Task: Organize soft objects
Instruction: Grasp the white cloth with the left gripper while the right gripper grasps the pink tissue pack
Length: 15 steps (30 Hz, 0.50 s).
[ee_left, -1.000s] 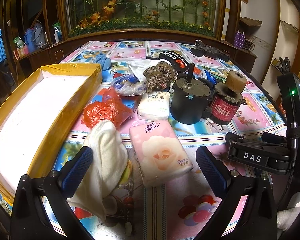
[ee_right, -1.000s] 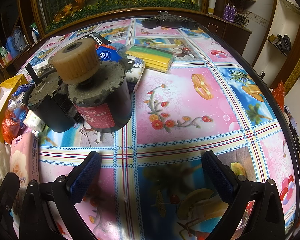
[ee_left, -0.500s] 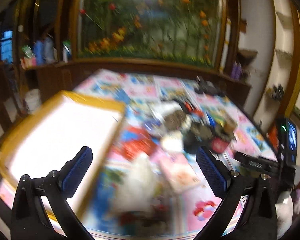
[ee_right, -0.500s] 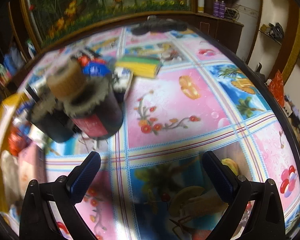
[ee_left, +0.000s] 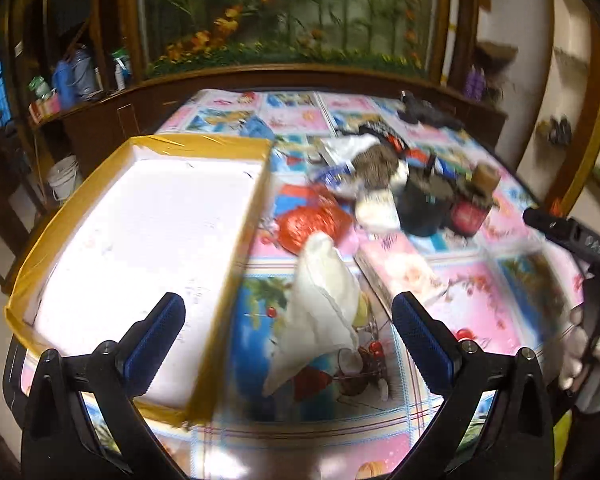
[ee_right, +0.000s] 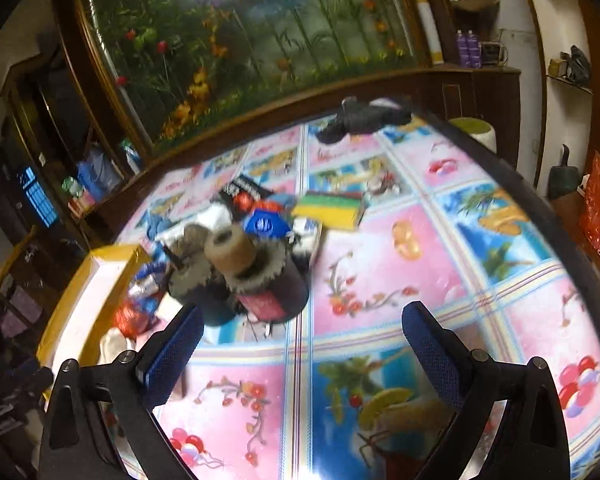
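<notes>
Jaws of both the left gripper and right gripper stand wide open and empty, so the left may snag the yellow tray edge beside the white cloth at frame centre.

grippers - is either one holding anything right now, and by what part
Nothing is held. The left gripper is open above the white cloth, not touching it, and the right gripper is open over bare tablecloth.

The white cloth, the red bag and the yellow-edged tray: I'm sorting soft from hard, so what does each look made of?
White cloth: soft woven fabric, matte, lying in limp folds. Red bag: thin plastic film, probably, crinkled and shiny. Yellow-edged tray: white matte inside like foam or card, rim wrapped in glossy yellow tape; looks rigid.
</notes>
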Each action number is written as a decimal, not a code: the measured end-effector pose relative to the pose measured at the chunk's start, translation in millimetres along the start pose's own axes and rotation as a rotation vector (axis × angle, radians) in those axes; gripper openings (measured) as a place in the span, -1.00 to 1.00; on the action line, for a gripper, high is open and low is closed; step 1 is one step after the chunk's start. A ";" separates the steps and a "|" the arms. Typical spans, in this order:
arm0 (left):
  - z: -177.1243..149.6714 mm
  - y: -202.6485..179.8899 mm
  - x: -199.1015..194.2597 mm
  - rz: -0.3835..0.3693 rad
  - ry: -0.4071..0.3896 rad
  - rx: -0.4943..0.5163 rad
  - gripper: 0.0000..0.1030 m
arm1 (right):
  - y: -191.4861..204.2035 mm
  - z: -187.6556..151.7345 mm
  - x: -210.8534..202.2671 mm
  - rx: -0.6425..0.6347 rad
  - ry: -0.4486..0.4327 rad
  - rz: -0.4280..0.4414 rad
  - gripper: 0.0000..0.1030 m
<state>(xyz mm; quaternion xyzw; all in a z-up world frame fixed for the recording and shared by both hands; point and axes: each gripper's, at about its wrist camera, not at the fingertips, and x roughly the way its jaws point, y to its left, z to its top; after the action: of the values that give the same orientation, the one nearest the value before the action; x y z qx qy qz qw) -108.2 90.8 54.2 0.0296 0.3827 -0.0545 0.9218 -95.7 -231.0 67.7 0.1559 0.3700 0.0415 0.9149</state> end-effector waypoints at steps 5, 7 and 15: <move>3.2 -16.7 27.0 0.053 0.024 0.107 0.96 | 17.4 1.7 -5.0 -0.088 0.063 0.071 0.94; 4.0 -18.6 36.3 0.061 0.036 0.134 0.96 | 23.0 5.8 -6.1 -0.107 0.078 0.094 0.96; -5.5 -27.2 47.0 -0.064 0.110 0.169 -0.66 | 59.2 9.1 9.0 -0.163 0.180 0.153 0.97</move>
<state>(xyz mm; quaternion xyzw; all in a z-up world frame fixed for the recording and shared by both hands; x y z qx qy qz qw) -82.5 60.7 16.7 0.0981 0.4274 -0.1142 0.8914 -80.6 -175.4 86.5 0.1044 0.4333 0.1547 0.8817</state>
